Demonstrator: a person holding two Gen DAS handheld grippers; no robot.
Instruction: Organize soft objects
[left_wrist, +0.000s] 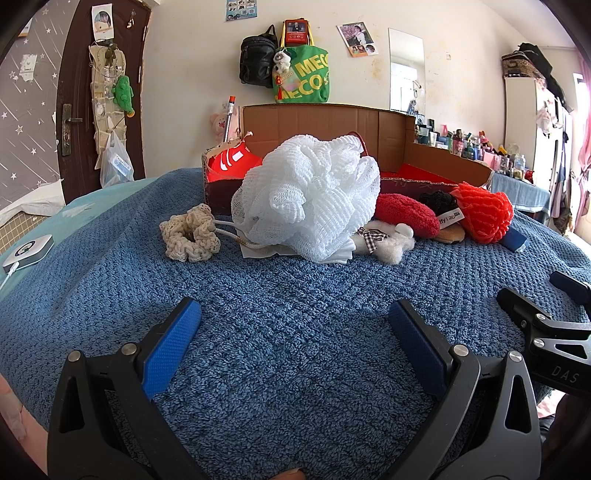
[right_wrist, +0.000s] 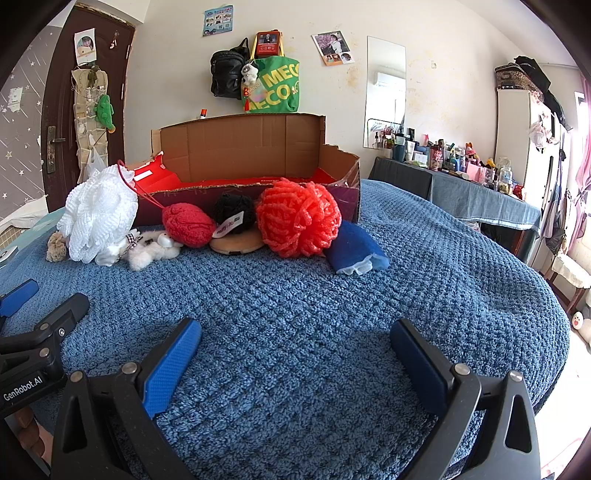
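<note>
A row of soft things lies on the blue bedspread (left_wrist: 280, 317) in front of an open cardboard box (right_wrist: 243, 147): a cream scrunchie (left_wrist: 190, 234), a white mesh bath pouf (left_wrist: 310, 195), a small white plush dog (right_wrist: 151, 249), a red fuzzy pouch (right_wrist: 188, 224), a black knit item (right_wrist: 234, 208) on a tan pad, an orange-red pouf (right_wrist: 298, 218) and a folded blue cloth (right_wrist: 354, 249). My left gripper (left_wrist: 293, 325) is open and empty, short of the white pouf (right_wrist: 98, 214). My right gripper (right_wrist: 295, 341) is open and empty, short of the orange-red pouf (left_wrist: 482, 212).
The box (left_wrist: 332, 125) holds red items. A white device with a cable (left_wrist: 27, 251) lies at the bed's left edge. A cluttered dresser (right_wrist: 461, 166) stands to the right, a door (right_wrist: 74, 110) to the left. Bags (right_wrist: 258, 79) hang on the far wall.
</note>
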